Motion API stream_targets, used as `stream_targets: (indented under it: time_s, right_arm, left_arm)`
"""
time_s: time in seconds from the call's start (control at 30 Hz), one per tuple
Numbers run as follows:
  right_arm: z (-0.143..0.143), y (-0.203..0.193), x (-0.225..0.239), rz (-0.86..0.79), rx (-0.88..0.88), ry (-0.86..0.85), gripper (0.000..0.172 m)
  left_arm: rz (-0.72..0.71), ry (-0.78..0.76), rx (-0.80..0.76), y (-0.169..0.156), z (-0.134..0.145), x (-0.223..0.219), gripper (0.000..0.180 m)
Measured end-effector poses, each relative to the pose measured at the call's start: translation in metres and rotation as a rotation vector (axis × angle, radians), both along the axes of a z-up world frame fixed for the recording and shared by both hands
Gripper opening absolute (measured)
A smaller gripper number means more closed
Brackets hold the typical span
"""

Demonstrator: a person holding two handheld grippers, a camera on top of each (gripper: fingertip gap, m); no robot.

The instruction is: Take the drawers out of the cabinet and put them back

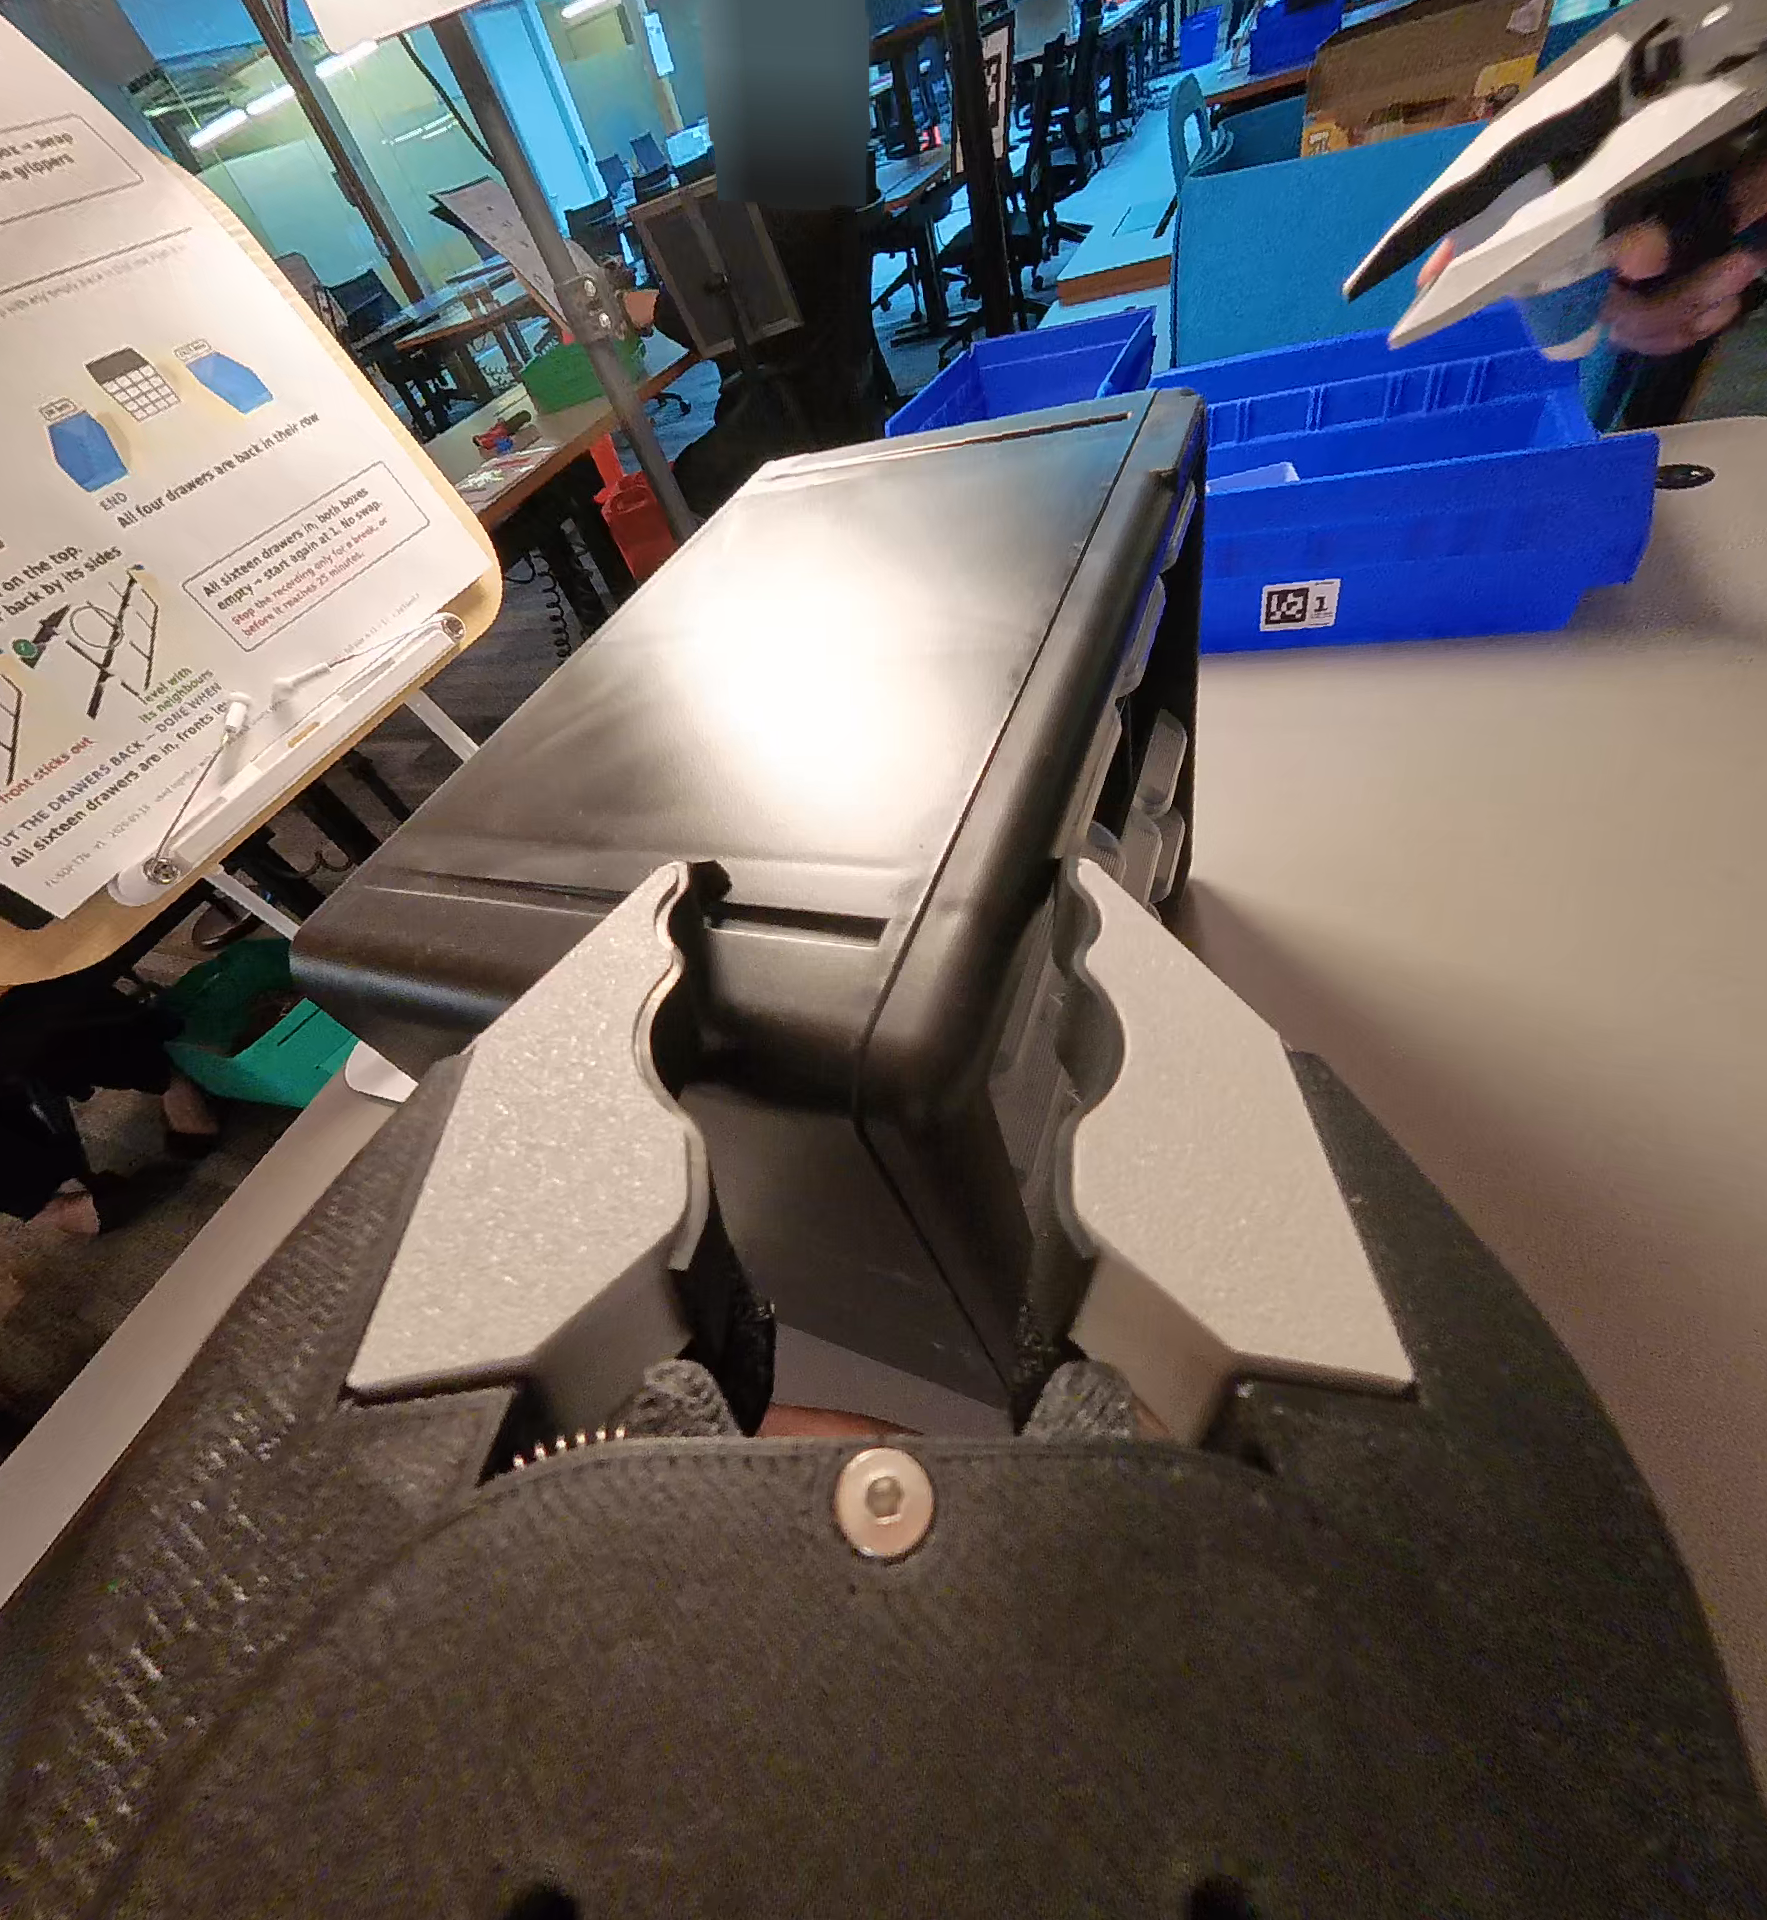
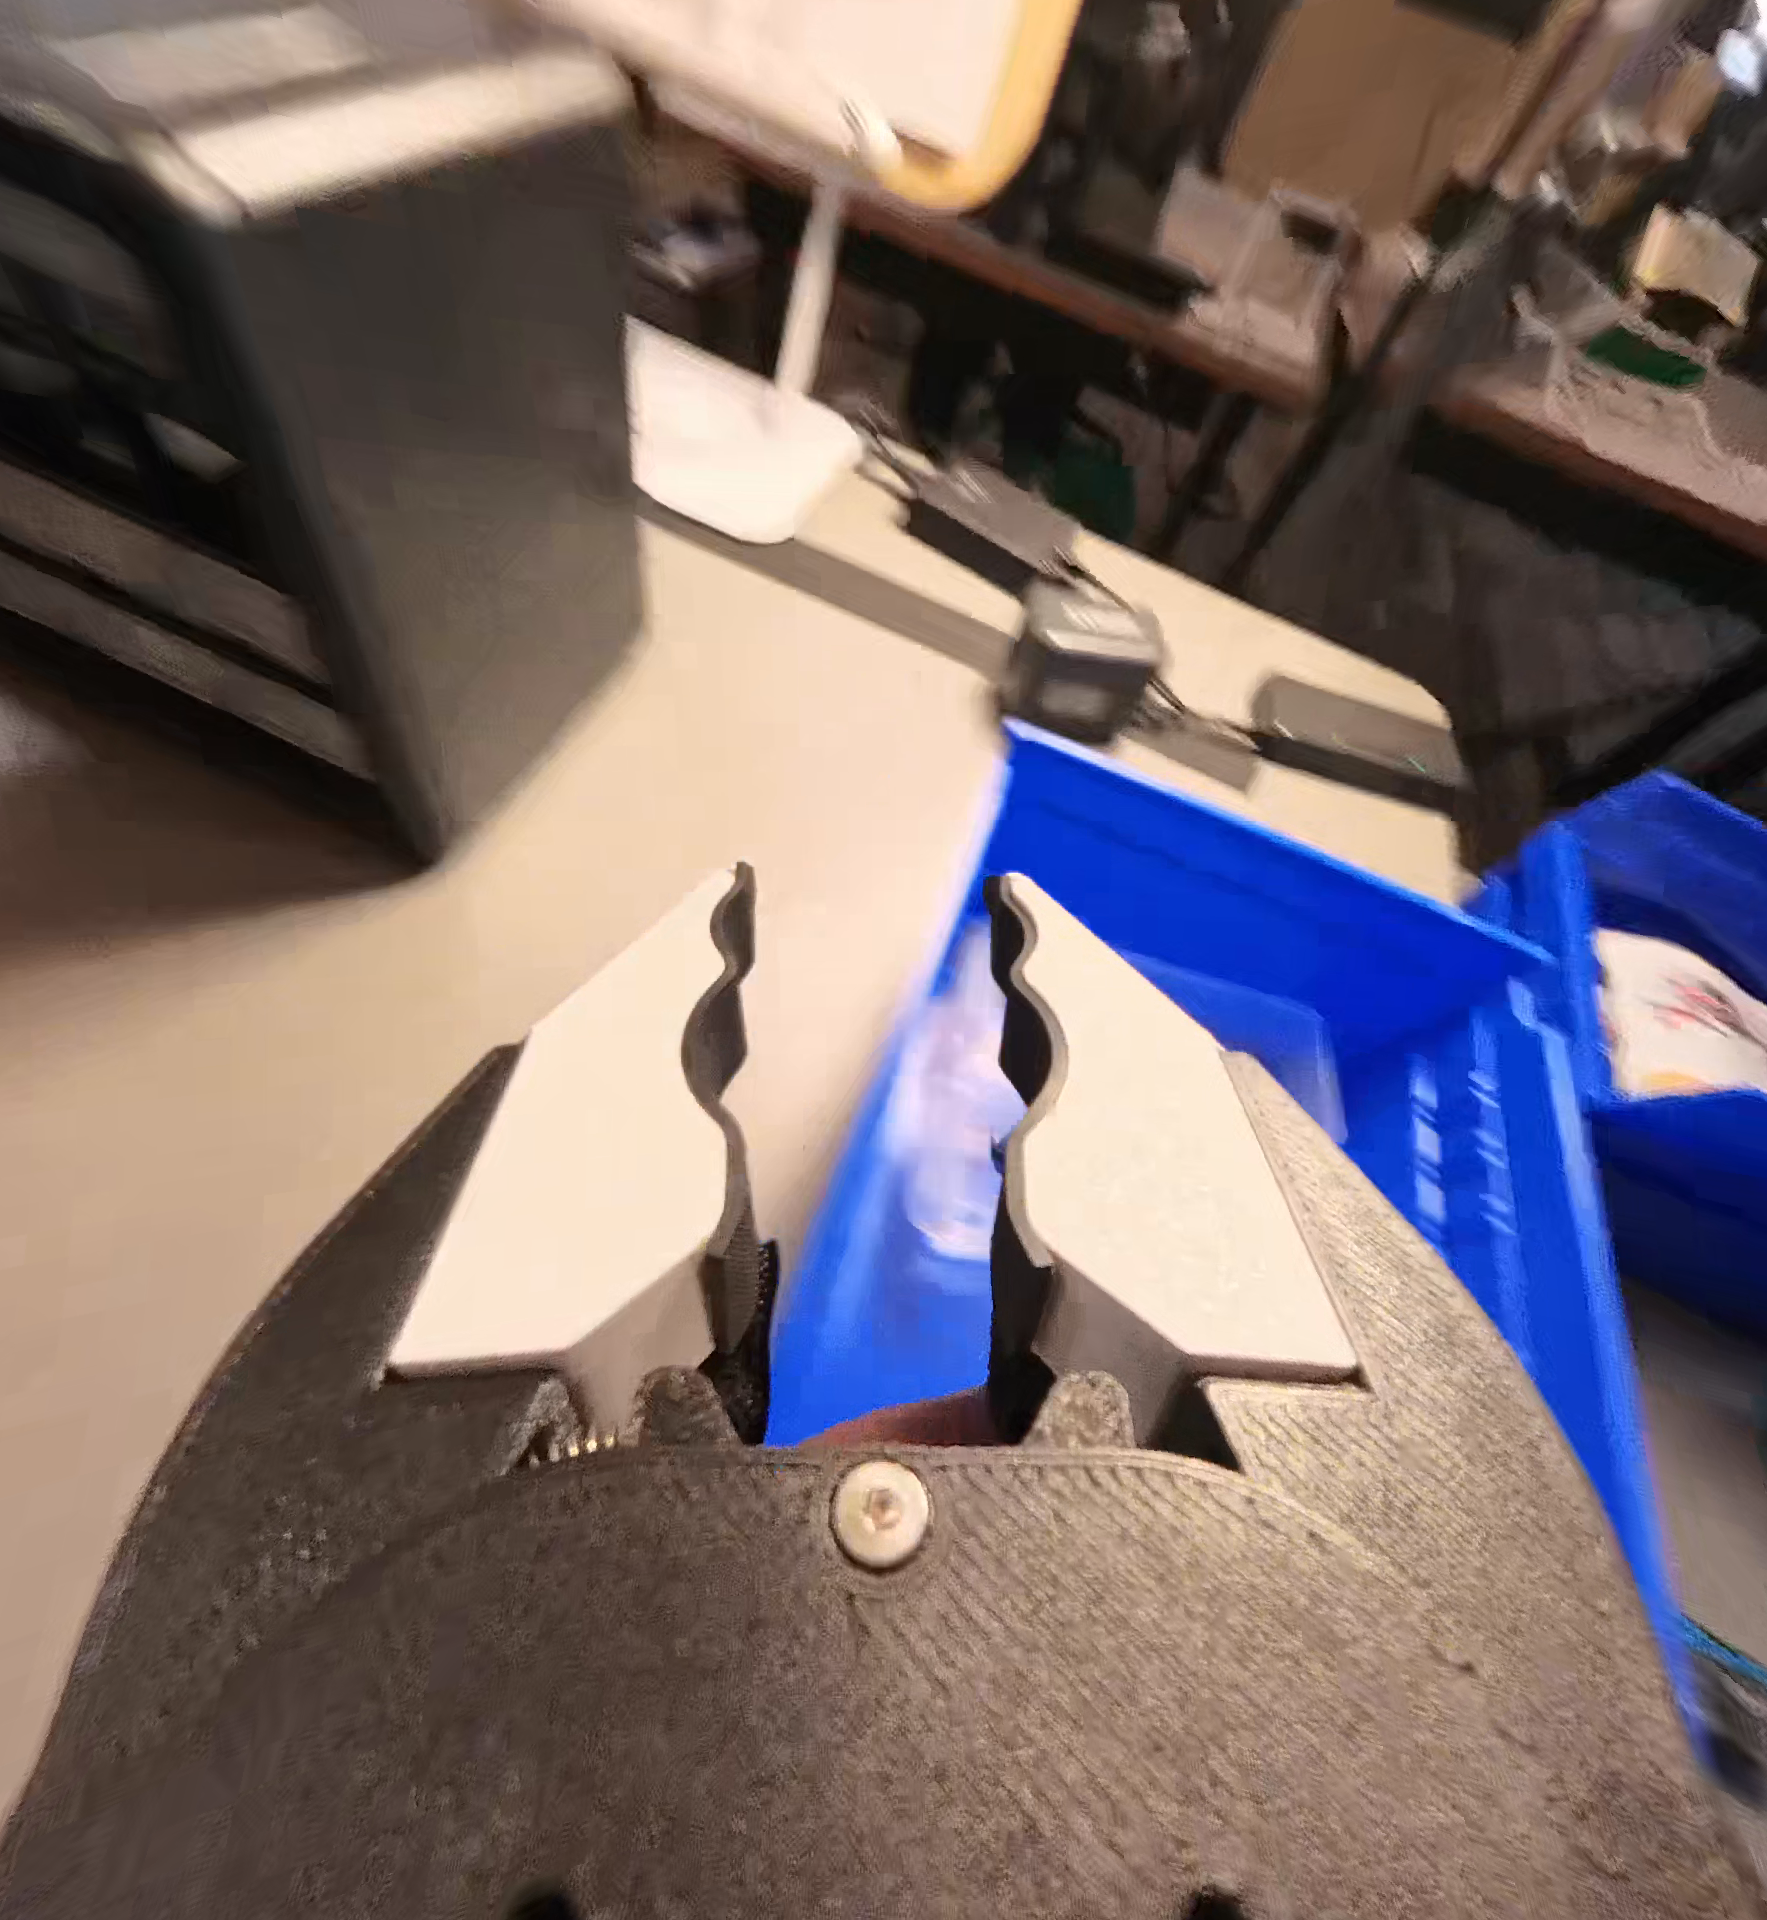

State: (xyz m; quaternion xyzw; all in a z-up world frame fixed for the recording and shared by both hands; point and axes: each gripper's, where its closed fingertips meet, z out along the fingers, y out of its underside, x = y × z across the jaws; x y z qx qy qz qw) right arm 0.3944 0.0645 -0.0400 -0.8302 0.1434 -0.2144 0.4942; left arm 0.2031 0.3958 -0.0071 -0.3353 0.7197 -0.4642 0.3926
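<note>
My left hand-held gripper point(image 1: 884, 914) spread wide, straddling top corner of glossy black plastic cabinet point(image 1: 817, 665), probably steadying it. Right hand-held gripper point(image 2: 871, 883) part-open, nothing held, over blue plastic bin point(image 2: 1274, 904).

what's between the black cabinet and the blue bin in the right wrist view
Only bare table: in the right wrist view, nothing sits on the stretch from the black cabinet across to the blue bin.
</note>
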Motion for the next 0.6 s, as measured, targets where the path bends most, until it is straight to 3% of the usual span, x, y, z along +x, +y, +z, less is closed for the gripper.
stream_targets:
  time_s: [0.13, 0.3, 0.43, 0.6]
  right_arm:
    - [0.012, 0.072, -0.089, 0.253, 0.235, 0.126, 0.047]
    - [-0.032, 0.174, -0.174, 0.473, 0.36, 0.381, 0.048]
    - [-0.05, 0.239, -0.196, 0.442, 0.489, 0.599, 0.047]
    - [-0.05, 0.28, -0.195, 0.337, 0.617, 0.653, 0.047]
  left_arm:
    - [0.004, 0.002, 0.005, 0.0, 0.0, 0.0, 0.068]
    - [0.012, 0.006, 0.009, 0.0, 0.0, 0.0, 0.068]
    - [0.014, 0.01, 0.012, 0.0, 0.0, 0.0, 0.068]
    - [0.006, 0.007, 0.005, 0.0, 0.0, 0.0, 0.071]
